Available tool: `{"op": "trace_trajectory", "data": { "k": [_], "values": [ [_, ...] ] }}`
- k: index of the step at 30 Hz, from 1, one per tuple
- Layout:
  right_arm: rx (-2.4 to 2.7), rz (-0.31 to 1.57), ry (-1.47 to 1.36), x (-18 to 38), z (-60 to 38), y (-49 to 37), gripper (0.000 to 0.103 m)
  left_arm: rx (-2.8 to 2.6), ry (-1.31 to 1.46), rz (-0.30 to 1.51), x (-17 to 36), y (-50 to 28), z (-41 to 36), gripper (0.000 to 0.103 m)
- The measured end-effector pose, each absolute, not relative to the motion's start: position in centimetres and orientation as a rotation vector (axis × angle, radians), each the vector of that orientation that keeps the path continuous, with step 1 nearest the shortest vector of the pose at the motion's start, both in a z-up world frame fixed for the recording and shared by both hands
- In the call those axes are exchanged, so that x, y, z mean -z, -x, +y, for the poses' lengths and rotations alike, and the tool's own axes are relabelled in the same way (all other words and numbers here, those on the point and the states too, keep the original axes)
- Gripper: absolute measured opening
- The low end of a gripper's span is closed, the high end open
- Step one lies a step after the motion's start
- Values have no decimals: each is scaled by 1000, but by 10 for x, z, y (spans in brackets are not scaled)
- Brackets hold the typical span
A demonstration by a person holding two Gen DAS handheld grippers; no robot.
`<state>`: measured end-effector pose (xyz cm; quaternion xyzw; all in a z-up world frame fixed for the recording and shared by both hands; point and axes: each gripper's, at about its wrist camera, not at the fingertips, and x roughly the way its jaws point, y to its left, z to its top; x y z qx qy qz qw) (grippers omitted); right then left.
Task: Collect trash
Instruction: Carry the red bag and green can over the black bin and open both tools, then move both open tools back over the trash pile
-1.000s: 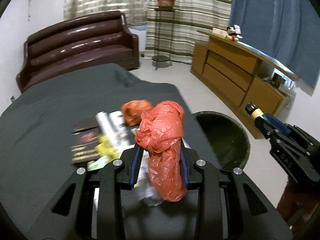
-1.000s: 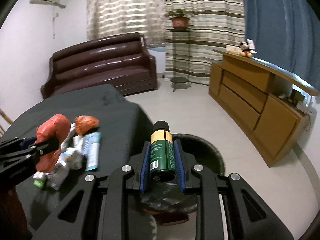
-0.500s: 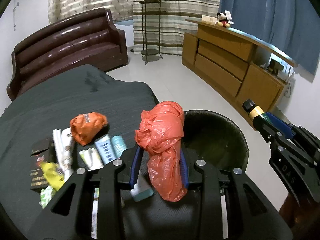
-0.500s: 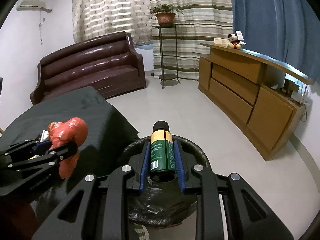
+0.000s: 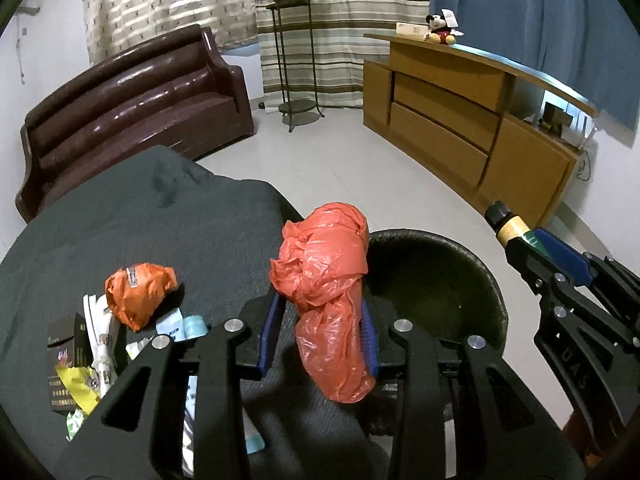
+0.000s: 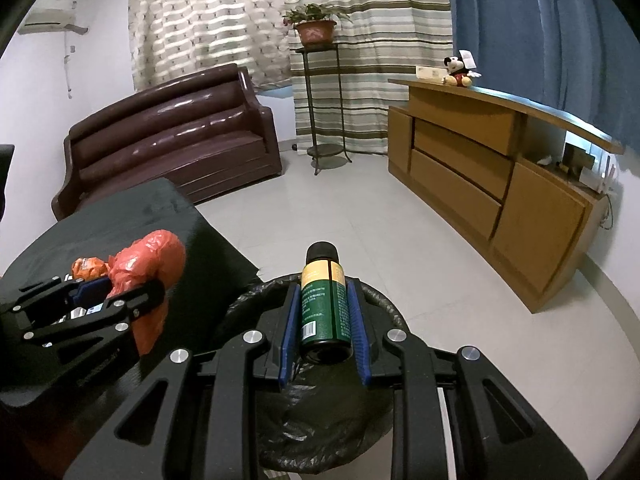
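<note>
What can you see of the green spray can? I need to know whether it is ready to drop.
The green spray can is a metal-looking cylinder with a yellow band, a black cap and a barcode near its base. It lies along the fingers of the right hand-held gripper, cap pointing forward, clamped between the blue pads. It sits over the black-lined trash bin, touching nothing else.
</note>
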<state>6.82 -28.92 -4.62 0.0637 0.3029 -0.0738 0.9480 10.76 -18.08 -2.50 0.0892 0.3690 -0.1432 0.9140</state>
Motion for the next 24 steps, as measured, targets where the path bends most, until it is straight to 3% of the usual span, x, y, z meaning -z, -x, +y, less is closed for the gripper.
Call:
{"op": "trace_trajectory", "data": {
  "k": [4,9,24],
  "values": [
    [149,619,-161,49,-294,-69,38,279,-195,767,29,-111,-185,50],
    [160,623,-178,49,-296,-66,42,271,-183,772,30,-113,-184,59],
    [180,612,-165,39,-285,-63,59,238,-131,772,20,-103,-148,61]
  ]
}}
